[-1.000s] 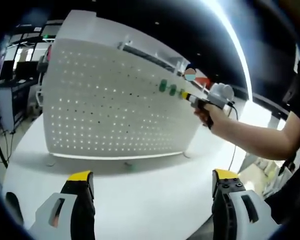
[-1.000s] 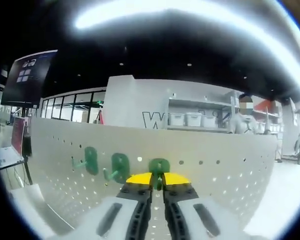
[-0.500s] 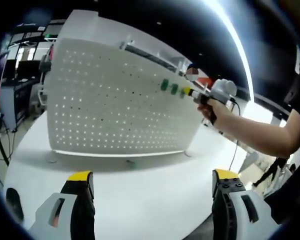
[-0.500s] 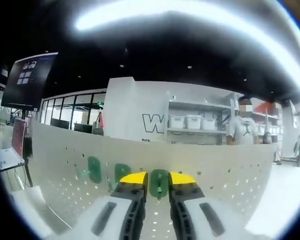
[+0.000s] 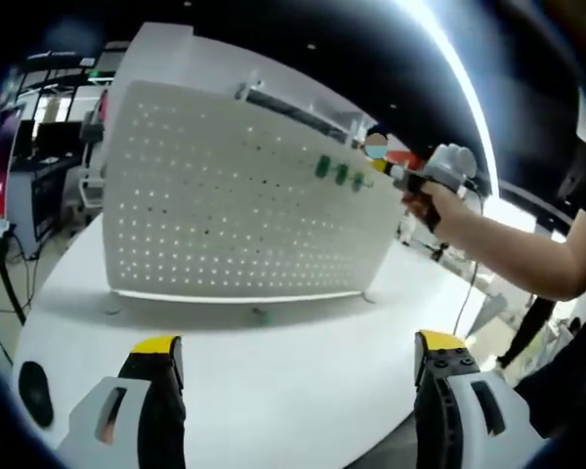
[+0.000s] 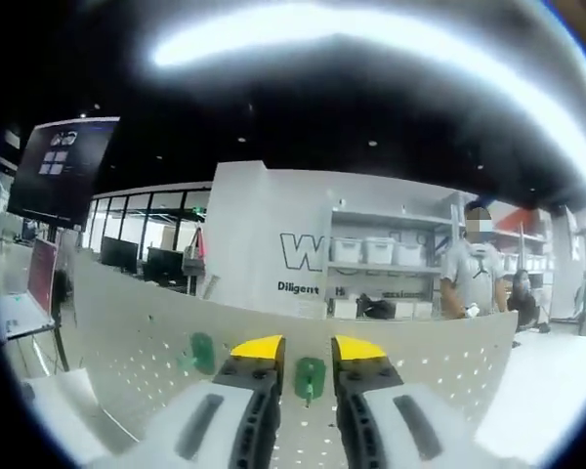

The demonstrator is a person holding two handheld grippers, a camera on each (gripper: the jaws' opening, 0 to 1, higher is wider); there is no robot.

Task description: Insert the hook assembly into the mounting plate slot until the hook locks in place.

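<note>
The white perforated mounting plate [image 5: 225, 205] stands upright on a white table [image 5: 273, 391]. Three green hooks [image 5: 340, 174] sit in a row near its upper right. In the left gripper view my right gripper [image 5: 383, 167], held in a person's hand, hovers just right of that row, a little off the plate. In the right gripper view my right gripper [image 6: 308, 349] is open, and one green hook [image 6: 310, 376] shows on the plate [image 6: 127, 362] in the gap beyond its jaws. Another hook [image 6: 202, 352] sits further left. My left gripper [image 5: 298, 347] is open and holds nothing, low over the table.
A small green piece [image 5: 259, 315] lies on the table at the plate's foot. A black object [image 5: 34, 393] sits near the table's left edge. Behind the plate are shelves with bins [image 6: 371, 249], a standing person [image 6: 474, 283] and a dark screen [image 6: 59, 166].
My right gripper has opened, let go of the rightmost green hook and drawn back from the plate; the hook stays in the plate. The left gripper has not changed.
</note>
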